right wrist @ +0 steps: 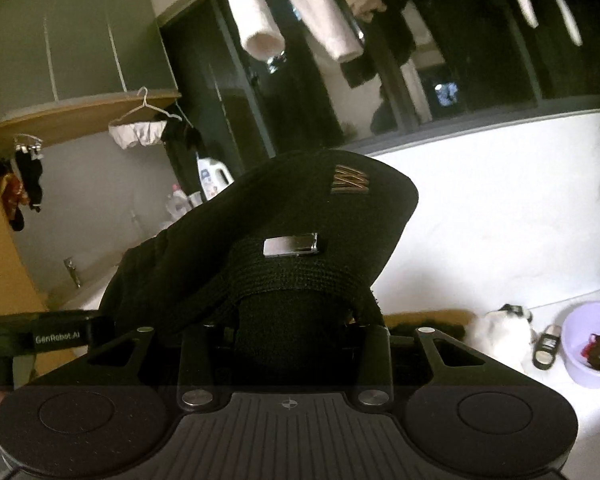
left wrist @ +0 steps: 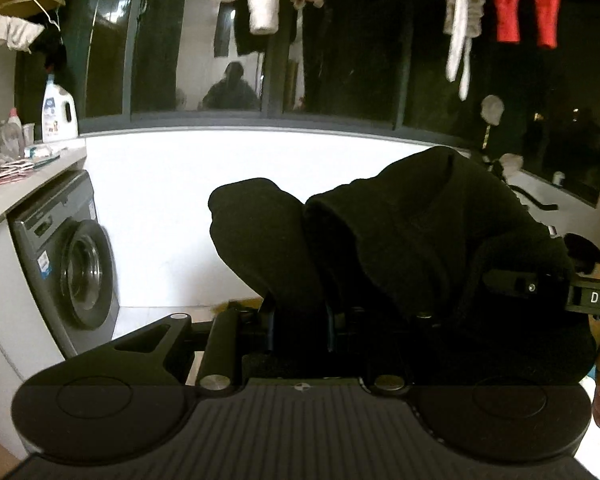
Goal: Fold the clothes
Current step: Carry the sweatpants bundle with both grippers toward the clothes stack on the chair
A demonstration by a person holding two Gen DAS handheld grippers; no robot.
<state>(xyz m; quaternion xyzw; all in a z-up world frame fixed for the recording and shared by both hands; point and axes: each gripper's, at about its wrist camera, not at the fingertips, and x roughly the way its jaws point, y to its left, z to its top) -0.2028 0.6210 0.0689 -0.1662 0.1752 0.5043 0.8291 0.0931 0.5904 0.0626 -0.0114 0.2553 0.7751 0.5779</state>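
- Currently the step in hand appears to be carrying: a black garment (left wrist: 400, 240) is held up between both tools, clear of any surface.
- Left tool (left wrist: 300, 320): clenched on a bunched fold of the garment, which rises directly ahead of its fingers and drapes toward its right side.
- Right tool (right wrist: 292, 320): clenched on the knit waistband (right wrist: 292, 276), the fabric mounded over and ahead of its fingers.
- Next move, by judgement: find a flat surface, lower the garment and spread it before any fold.
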